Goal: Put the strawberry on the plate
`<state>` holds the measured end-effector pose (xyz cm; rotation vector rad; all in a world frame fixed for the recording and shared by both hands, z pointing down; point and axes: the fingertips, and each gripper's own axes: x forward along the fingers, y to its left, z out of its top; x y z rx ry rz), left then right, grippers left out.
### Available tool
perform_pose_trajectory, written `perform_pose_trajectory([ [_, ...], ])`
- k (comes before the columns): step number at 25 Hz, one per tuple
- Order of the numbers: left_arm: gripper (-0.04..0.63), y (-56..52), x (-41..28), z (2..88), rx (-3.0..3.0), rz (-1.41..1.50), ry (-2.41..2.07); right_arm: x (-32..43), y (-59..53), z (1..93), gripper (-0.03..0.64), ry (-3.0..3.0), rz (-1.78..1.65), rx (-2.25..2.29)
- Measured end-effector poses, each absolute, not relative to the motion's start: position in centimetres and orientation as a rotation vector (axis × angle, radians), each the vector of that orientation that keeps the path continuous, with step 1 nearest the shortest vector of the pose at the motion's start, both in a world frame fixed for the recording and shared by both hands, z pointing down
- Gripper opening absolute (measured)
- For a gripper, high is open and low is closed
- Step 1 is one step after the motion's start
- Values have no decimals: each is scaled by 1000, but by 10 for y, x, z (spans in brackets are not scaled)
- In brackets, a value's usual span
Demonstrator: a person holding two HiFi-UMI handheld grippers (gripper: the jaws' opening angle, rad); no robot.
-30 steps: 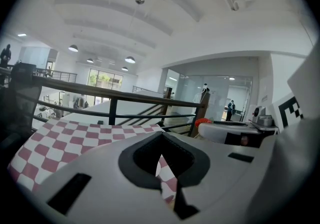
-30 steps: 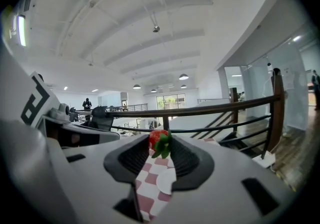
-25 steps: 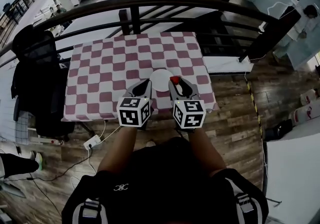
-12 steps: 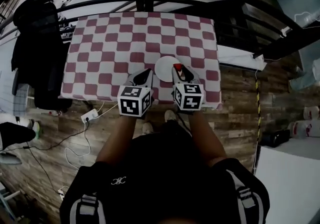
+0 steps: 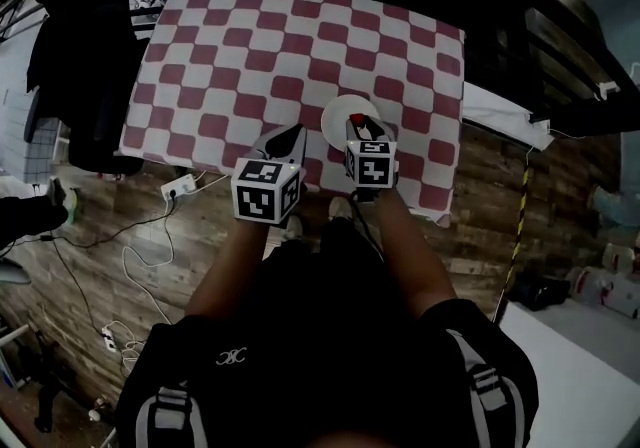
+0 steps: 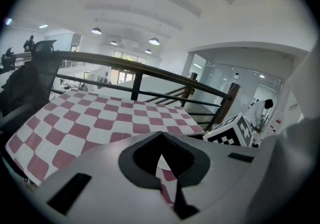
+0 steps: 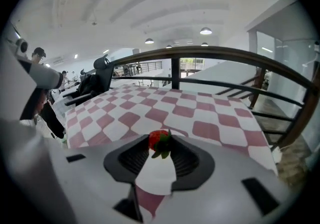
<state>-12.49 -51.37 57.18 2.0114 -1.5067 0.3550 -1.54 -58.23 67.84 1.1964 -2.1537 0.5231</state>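
Left gripper (image 5: 289,134) hangs over the near edge of the checked tabletop (image 5: 240,46), jaws drawn together, nothing between them. Just right of it, the white plate (image 5: 338,114) sits on the cloth. Right gripper (image 5: 358,126) points down over the plate's near side, tips clamped on the strawberry (image 5: 356,120). I can't tell whether the fruit touches the plate.

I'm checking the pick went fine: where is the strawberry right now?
The strawberry is clamped at the tips of the right tool, right of centre in the head view, over the white plate near the checked table's front edge.
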Motion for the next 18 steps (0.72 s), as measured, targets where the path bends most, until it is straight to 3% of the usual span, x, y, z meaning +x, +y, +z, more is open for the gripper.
perform_pose_trajectory([
  [14,-10,-510,-143,591,1924,381,-1545,-26,-586,749,147,-2007,593,1071],
  [18,-9,-509,-143,591,1926,381,-1538,-27,-583,741,199,-2039,572,1074],
])
